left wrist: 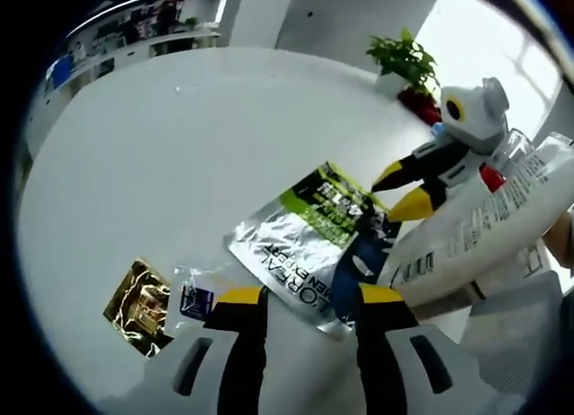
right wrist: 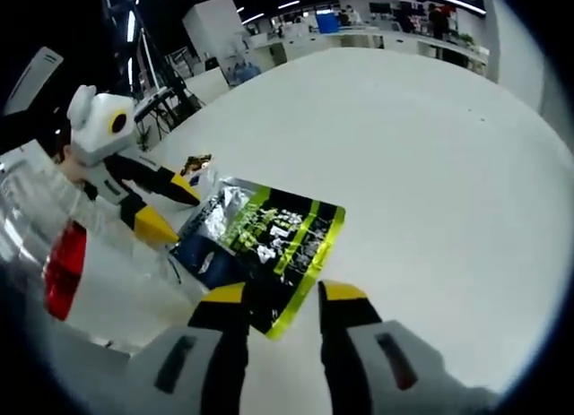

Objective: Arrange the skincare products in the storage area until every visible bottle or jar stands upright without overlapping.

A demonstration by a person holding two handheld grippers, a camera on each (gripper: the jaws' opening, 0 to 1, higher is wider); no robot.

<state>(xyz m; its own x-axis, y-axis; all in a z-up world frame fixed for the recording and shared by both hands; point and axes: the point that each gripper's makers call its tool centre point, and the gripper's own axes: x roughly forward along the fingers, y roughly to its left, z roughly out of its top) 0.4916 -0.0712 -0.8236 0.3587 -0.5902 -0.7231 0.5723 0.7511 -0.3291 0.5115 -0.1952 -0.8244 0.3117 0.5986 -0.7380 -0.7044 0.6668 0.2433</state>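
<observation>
The left gripper has its jaws parted with nothing between them, their yellow tips at the near edge of a silver-and-green skincare sachet lying flat on the white table. The right gripper is likewise parted and empty over the sachet's dark end. A small gold packet lies nearby, and a white tube leans at the sachet's far side.

One silver pouch, two sachets
</observation>
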